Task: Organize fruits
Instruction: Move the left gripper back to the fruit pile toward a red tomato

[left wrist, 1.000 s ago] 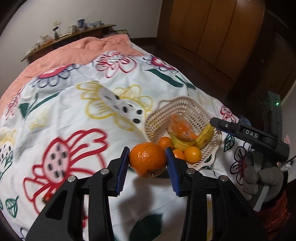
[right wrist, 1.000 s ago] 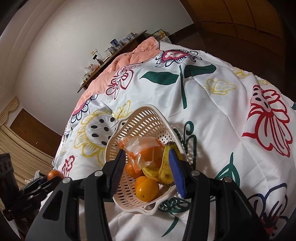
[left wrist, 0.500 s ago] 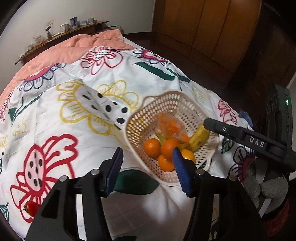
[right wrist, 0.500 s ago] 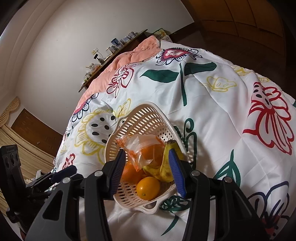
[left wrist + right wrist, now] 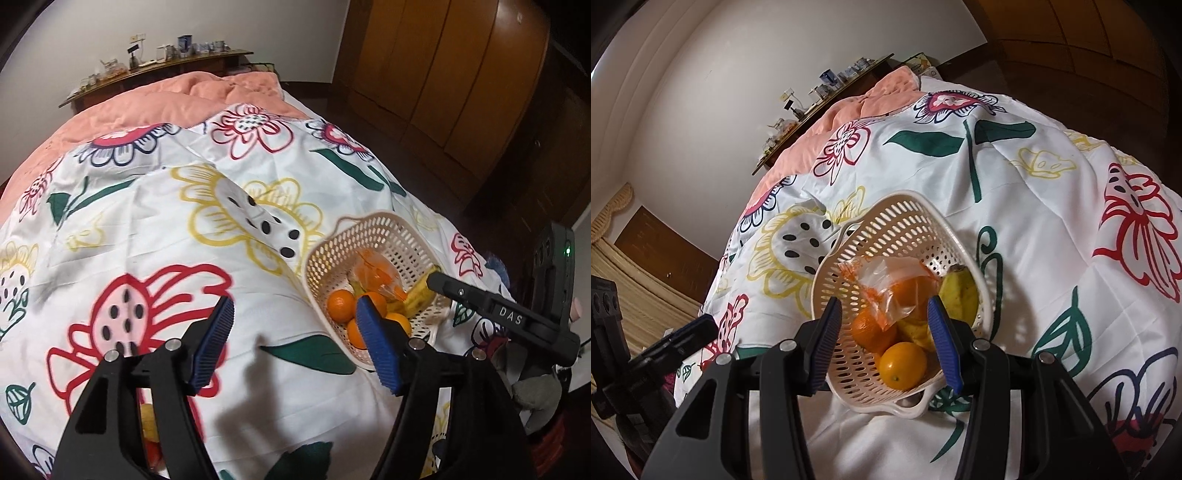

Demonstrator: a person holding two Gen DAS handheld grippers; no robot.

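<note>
A cream plastic basket (image 5: 388, 229) (image 5: 905, 218) sits on the flowered bedspread. It holds several oranges (image 5: 340, 304) (image 5: 903, 365), bananas (image 5: 419, 291) (image 5: 958, 291) and a clear bag with orange print (image 5: 376, 275) (image 5: 886, 280). My left gripper (image 5: 297, 343) is open and empty, over the bedspread just left of the basket. My right gripper (image 5: 882, 343) is open and empty, just above the basket's near side; its finger shows in the left wrist view (image 5: 498, 314). A yellow and a red fruit (image 5: 149, 424) lie on the bedspread behind my left finger, partly hidden.
The flowered bedspread (image 5: 166, 221) covers the bed, with a pink blanket (image 5: 166, 99) at the far end. A wooden shelf with small items (image 5: 159, 66) stands behind. A wooden wardrobe (image 5: 443, 74) is to the right. A grey soft toy (image 5: 532, 395) lies at the bed's right edge.
My left gripper let go of the orange, which now lies in the basket, then drew back to the left and opened wide. The right gripper barely moved.
</note>
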